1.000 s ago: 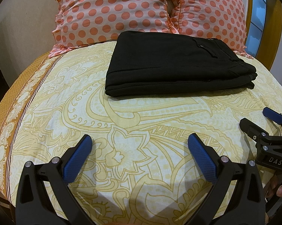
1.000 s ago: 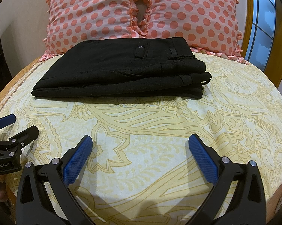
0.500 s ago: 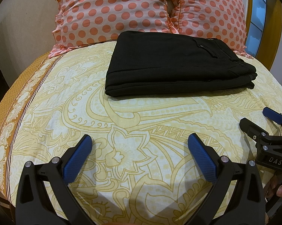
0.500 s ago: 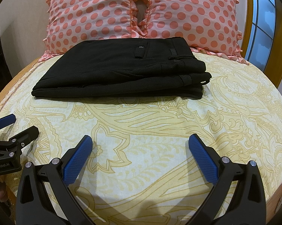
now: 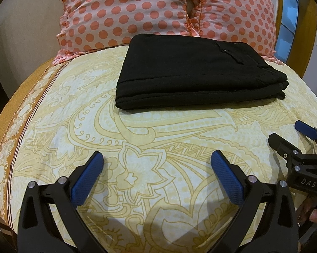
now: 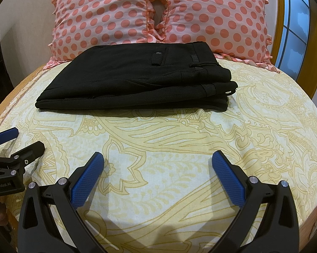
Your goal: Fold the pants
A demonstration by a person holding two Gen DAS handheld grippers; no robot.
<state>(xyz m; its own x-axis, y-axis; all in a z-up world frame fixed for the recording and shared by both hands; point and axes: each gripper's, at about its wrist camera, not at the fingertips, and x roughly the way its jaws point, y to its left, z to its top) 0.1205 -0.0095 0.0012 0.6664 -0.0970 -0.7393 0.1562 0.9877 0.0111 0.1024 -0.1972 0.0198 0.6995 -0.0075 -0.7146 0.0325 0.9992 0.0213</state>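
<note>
Surface: bed with yellow paisley sheet point(image 5: 150, 130), two polka-dot pillows point(image 6: 108, 19) at its head.
Pants point(image 6: 137, 78): black, folded flat, lying before the pillows.
Left gripper point(image 5: 156, 166): wide open, empty, well short of the pants.
Right gripper point(image 6: 157, 166): wide open, empty.

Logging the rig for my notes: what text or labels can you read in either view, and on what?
"DAS" on the black body of the right gripper, seen from the left wrist view.
"GenRobot.AI", small and only just legible, on the black body of the left gripper, seen from the right wrist view.
No readable text on the folded pants.
</note>
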